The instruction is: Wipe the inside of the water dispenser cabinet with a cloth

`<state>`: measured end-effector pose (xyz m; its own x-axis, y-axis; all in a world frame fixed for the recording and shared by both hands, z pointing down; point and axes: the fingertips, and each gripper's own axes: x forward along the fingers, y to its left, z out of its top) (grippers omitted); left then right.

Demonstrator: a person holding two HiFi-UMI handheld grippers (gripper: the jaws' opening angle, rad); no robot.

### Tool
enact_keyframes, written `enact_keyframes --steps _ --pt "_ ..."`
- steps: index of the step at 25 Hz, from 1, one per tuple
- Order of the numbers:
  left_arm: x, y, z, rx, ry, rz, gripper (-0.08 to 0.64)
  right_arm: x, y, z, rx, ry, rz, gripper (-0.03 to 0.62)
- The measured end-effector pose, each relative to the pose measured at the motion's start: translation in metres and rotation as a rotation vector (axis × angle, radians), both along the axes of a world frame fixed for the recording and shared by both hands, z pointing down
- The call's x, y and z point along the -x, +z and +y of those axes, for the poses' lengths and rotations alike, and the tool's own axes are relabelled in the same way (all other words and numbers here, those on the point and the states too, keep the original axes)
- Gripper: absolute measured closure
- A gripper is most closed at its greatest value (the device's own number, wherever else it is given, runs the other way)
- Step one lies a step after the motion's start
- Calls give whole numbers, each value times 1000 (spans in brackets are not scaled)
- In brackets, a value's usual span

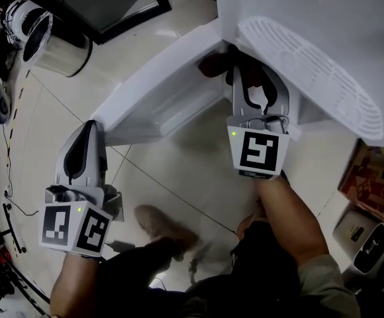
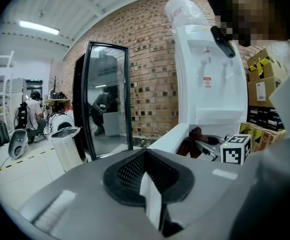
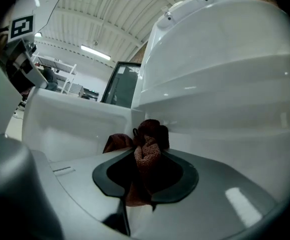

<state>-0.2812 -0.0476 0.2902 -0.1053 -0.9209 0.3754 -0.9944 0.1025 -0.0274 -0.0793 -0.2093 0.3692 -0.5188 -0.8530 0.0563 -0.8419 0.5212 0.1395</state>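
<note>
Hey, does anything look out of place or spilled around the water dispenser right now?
Nothing spilled or damaged shows. The cabinet door stands open, its edge pinched by the left gripper, and the right gripper holds a bunched dark red cloth. Both fit the wiping job.

The water dispenser (image 1: 291, 25) stands at the right, its cabinet door (image 1: 159, 88) open to the left with the left gripper (image 1: 89, 130) at its free edge, the right gripper (image 3: 146, 179) inside behind it with the cloth (image 3: 147, 156) between its jaws, a bin (image 1: 63, 48) on the floor farther left.
</note>
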Motion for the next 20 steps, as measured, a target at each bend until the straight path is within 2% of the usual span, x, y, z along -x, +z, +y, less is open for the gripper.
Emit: enact_keyframes --steps 3,8,15,17,20 --pt "-5 4 -2 -16 40 48 560 1 27 0 35 0 44 483" --pt "-3 4 -4 -20 47 57 560 3 65 -1 44 8 117 483" --pt "3 3 -9 -22 43 61 560 4 135 -1 142 -8 227 483" --pt "4 3 -11 -23 42 64 560 3 157 -1 180 -19 271 483" --pt "7 3 -14 -23 39 70 560 0 203 0 292 -37 348 483"
